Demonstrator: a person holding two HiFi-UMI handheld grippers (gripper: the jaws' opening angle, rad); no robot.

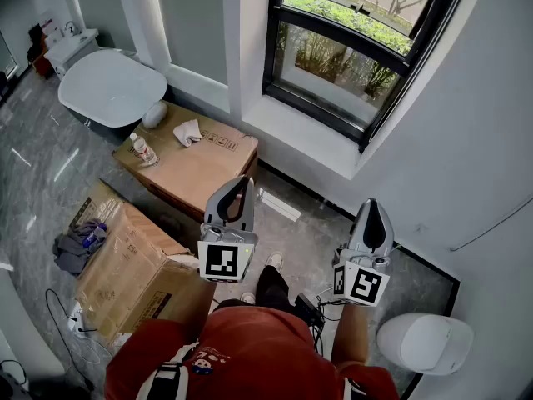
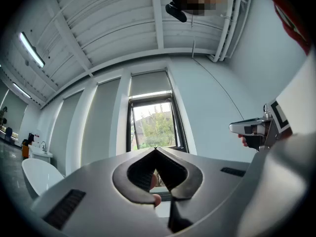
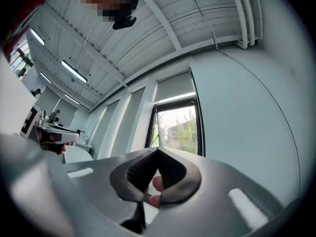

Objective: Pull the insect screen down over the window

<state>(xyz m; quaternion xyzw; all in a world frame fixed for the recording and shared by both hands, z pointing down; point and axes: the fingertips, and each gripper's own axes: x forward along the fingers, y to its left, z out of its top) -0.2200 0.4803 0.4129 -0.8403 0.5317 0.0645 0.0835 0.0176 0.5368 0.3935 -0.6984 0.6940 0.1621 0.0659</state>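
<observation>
Left gripper (image 1: 239, 192) and right gripper (image 1: 372, 211), jaws closed on nothing, sit below the window (image 1: 358, 52), well apart from it. The insect screen can't be made out, probably rolled at the window's top. Step in, reach high, open the jaws, grip evenly.

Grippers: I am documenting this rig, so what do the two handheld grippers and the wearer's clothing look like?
The left gripper and right gripper are matching light grey plastic shells with rounded, teardrop-shaped jaws lined with dark ribbed pads. Each carries a white cube printed with black square markers. The person wears a red top.
</observation>
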